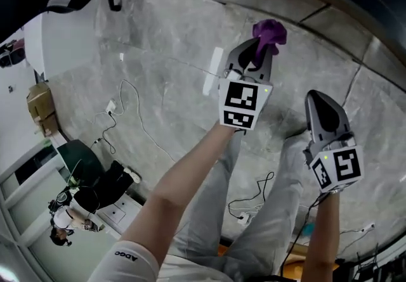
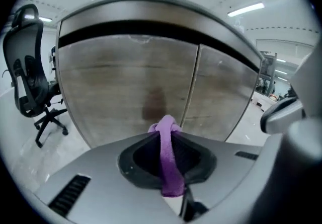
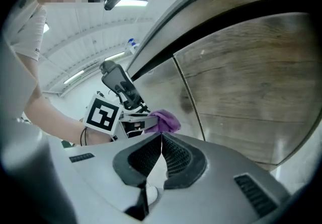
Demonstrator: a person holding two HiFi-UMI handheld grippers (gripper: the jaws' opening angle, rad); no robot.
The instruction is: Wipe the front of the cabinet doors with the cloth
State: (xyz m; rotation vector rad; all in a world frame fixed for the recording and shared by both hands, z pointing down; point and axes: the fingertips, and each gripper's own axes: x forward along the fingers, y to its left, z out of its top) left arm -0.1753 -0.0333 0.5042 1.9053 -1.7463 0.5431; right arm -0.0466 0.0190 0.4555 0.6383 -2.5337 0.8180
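The cabinet doors [image 2: 131,82] are grey-brown wood grain under a dark strip, with a vertical seam [image 2: 191,87] between two doors. A darker smudge [image 2: 153,104] shows on the left door. My left gripper [image 2: 166,130] is shut on a purple cloth [image 2: 169,160], which bunches past the jaw tips close to the door; I cannot tell if it touches. In the head view the left gripper [image 1: 261,47] holds the cloth [image 1: 269,32] up near the cabinet. My right gripper [image 3: 161,136] is shut and empty, hanging back to the right [image 1: 315,98], looking at the cloth [image 3: 163,121].
A black office chair [image 2: 30,72] stands left of the cabinet. On the grey floor lie cables [image 1: 120,109], a white strip [image 1: 212,71] and more cable by my legs [image 1: 254,201]. Cardboard boxes [image 1: 39,106] and another person [image 1: 82,208] are at far left.
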